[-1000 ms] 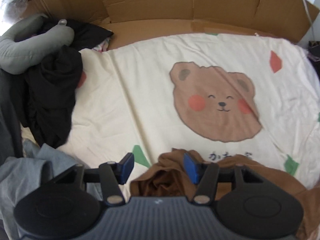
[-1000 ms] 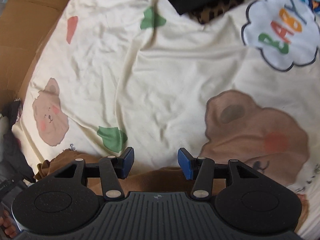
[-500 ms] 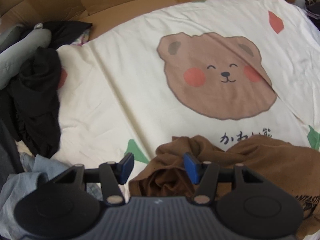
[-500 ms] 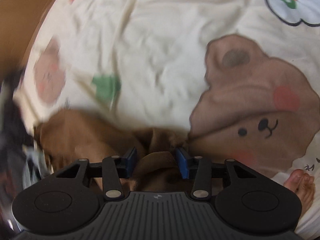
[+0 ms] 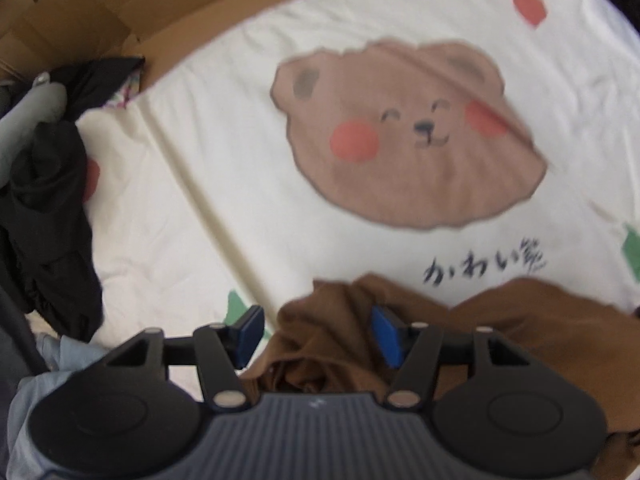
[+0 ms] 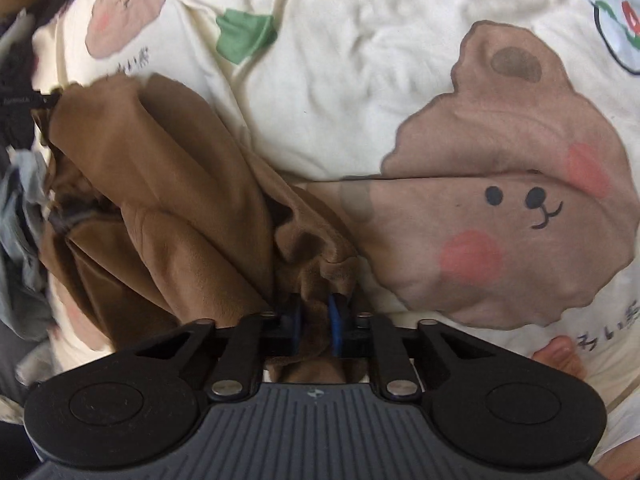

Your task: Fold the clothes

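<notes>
A crumpled brown garment (image 6: 168,200) lies on a cream sheet printed with bears (image 6: 360,92). My right gripper (image 6: 316,322) is shut on a bunched edge of the brown garment; cloth fills the narrow gap between its blue pads. In the left wrist view the same brown garment (image 5: 520,320) lies at the near edge of the sheet (image 5: 224,184). My left gripper (image 5: 318,330) stands open, with a fold of the brown cloth lying between its blue pads (image 5: 386,332) and untouched by the left one.
A pile of black clothes (image 5: 44,216) and a grey neck pillow (image 5: 28,116) lie at the sheet's left. Light blue cloth (image 5: 40,384) sits at the near left. Cardboard (image 5: 132,4) lines the far edge. A person's bare toes (image 6: 560,356) show at the right.
My right gripper dropped onto the brown garment and closed on its edge. My left gripper moved forward over the garment and stayed open; the bear print now sits nearer.
</notes>
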Action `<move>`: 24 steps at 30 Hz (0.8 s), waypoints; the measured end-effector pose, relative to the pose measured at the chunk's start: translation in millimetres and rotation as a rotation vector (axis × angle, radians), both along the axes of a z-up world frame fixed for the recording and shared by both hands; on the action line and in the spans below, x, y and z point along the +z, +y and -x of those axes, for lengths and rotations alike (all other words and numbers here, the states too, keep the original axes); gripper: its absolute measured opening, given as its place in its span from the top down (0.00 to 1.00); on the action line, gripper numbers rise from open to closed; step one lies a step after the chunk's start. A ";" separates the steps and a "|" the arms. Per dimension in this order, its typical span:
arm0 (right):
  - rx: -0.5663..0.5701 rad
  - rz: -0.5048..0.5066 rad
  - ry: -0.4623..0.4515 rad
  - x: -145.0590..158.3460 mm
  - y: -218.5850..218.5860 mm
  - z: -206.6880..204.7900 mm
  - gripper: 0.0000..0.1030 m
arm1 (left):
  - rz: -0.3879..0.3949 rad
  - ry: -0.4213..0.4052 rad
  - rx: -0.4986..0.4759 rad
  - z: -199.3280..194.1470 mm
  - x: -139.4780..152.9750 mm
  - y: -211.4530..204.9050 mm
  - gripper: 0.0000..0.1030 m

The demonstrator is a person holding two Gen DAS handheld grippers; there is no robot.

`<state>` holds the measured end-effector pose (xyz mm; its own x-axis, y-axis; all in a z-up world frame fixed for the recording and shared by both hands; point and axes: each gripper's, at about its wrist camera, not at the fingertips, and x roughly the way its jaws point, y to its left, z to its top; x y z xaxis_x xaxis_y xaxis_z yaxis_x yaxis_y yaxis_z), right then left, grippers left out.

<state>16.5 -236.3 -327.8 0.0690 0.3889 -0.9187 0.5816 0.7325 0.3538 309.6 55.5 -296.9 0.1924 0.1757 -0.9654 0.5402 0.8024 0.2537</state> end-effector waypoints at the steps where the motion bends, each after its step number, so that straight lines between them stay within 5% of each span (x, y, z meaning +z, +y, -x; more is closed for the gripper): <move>1: 0.010 0.018 -0.001 0.6 -0.3 0.7 0.96 | -0.001 0.005 -0.007 0.8 -2.5 0.5 0.40; 4: 0.015 0.072 -0.004 5.4 -6.1 2.7 0.97 | -0.004 0.032 -0.016 2.1 -8.9 4.2 0.56; 6: 0.022 0.119 -0.009 11.3 -11.8 1.5 0.98 | -0.027 0.055 -0.010 2.7 -12.5 8.6 0.84; 9: 0.057 0.201 -0.019 23.8 -21.5 -5.2 0.99 | -0.047 0.056 -0.003 3.4 -6.2 15.8 0.92; 24: 0.261 0.592 -0.109 107.8 -91.1 -58.8 0.99 | -0.100 -0.067 0.196 -10.8 51.5 109.3 0.95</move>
